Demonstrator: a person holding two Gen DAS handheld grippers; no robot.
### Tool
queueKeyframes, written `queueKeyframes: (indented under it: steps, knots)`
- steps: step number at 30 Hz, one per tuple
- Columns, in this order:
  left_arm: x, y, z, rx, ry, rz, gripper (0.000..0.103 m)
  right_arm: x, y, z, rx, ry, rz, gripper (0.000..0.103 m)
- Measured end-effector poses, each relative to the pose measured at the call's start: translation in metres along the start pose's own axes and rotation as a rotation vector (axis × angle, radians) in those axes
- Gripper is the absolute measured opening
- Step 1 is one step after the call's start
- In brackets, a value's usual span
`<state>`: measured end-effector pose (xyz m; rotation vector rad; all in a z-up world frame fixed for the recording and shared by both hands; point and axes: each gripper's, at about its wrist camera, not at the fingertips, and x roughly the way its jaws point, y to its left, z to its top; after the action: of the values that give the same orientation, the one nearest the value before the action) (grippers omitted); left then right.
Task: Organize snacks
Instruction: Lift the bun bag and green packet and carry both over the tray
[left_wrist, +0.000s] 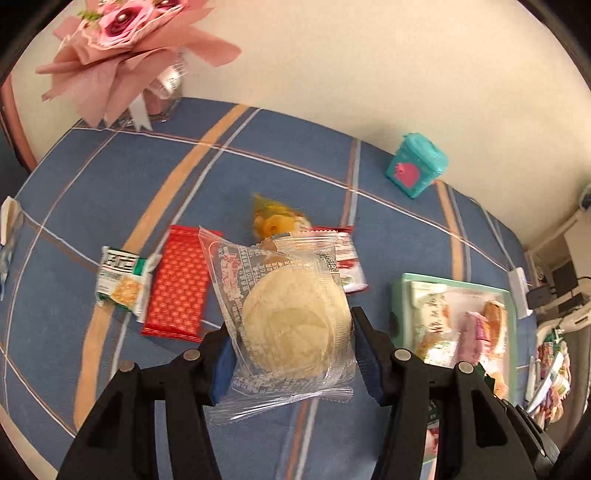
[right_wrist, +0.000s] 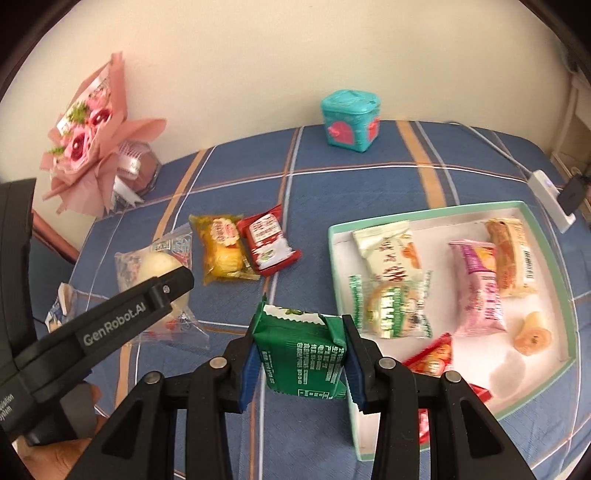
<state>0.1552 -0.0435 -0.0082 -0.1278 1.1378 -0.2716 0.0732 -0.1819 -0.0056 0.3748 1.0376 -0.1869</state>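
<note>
Left wrist view shows the left gripper (left_wrist: 291, 354) clamped across a clear-wrapped round pastry (left_wrist: 295, 325), lifted above the blue cloth (left_wrist: 295, 166); it looks light, crumbly, slippery-filmed, while the right gripper (right_wrist: 299, 363) pinches a green packet (right_wrist: 304, 354) beside the tray (right_wrist: 424, 214).

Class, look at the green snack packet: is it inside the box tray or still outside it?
Outside. The green snack packet is shut in the right hand-held gripper, left of the box tray rim.
</note>
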Motion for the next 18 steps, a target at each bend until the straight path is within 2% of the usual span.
queueKeyframes:
  steps: [8, 18]
  knots:
    - [0.005, -0.044, -0.010, 0.071, 0.028, -0.082, 0.058, -0.018, -0.046, 0.008, 0.084, -0.030, -0.037, 0.042]
    - [0.009, -0.099, -0.022, 0.198, 0.047, -0.115, 0.058, -0.035, -0.137, 0.012, 0.280, -0.054, -0.136, 0.042]
